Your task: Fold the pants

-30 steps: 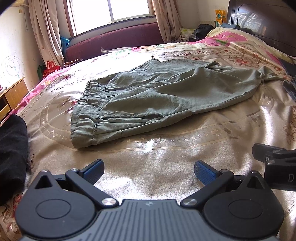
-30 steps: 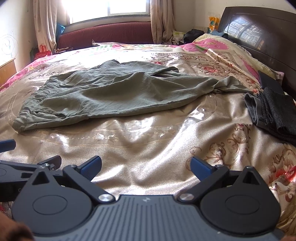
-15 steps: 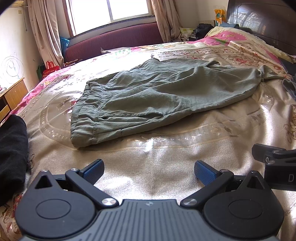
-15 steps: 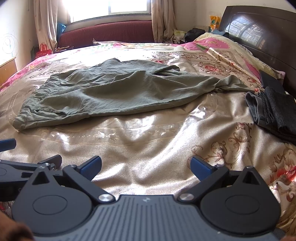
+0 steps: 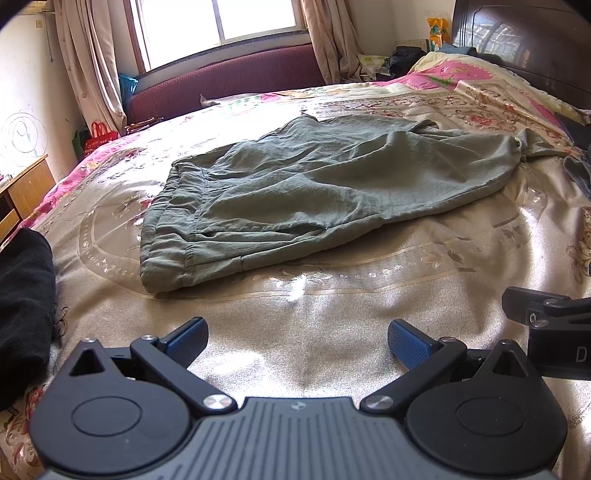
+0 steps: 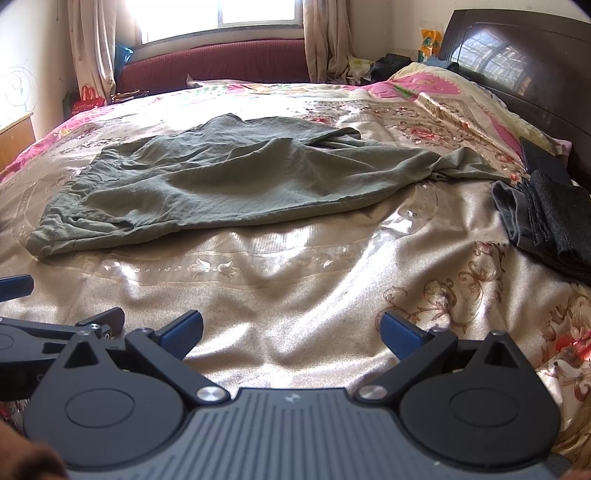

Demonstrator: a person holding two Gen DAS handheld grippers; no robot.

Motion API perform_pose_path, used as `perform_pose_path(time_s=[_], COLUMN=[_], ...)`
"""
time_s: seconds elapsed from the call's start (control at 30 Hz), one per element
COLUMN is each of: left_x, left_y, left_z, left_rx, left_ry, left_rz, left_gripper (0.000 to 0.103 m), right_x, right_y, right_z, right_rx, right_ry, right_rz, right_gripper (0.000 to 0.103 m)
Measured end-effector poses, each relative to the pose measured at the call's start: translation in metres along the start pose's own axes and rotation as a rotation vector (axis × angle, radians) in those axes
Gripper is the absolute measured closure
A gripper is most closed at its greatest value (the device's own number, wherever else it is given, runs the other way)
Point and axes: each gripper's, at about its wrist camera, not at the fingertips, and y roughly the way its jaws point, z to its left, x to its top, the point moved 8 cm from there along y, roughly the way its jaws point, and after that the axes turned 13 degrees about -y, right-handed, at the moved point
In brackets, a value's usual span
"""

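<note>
The green pants [image 5: 314, 199] lay flat across the middle of the frame, on the shiny gold bedspread [image 5: 303, 332]. Their waistband was at the left and the legs ran off to the right, ending in a bunched bit at the far right. The cloth was wrinkly, and one leg seemed to lie over the other, though the folds made that hard to tell.

A pile of dark folded clothes [image 6: 546, 221] sat at the right edge of the right view, near the leg ends but not touching them. A black cloth [image 5: 22, 314] lay at the left edge of the left view. Nothing covered the pants.

At the top of the frame were a bright window [image 5: 221, 22], curtains [image 5: 92, 62] and a dark red couch [image 5: 229, 77]. A dark wooden headboard [image 6: 517, 48] stood at the upper right.

The left gripper [image 5: 297, 341] and the right gripper [image 6: 290, 330] hung low in the frame, well short of the pants. Both had their jaws spread wide, holding nothing. Compared with a second before, the pants had not moved, and the grippers had hardly moved.
</note>
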Motion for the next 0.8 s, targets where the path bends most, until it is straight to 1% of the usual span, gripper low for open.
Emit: perform_pose_path(time_s=[0.8], left_x=[0.0008], left_y=[0.0008], left_z=[0.0001], left_rx=[0.000], left_ry=[0.009], left_rz=[-0.007], left_gripper=[0.000], right_x=[-0.0004], right_y=[0.0036], right_z=[-0.0010], right_rx=[0.014], right_ry=[0.003], right_rz=[0.003], right_gripper=[0.002])
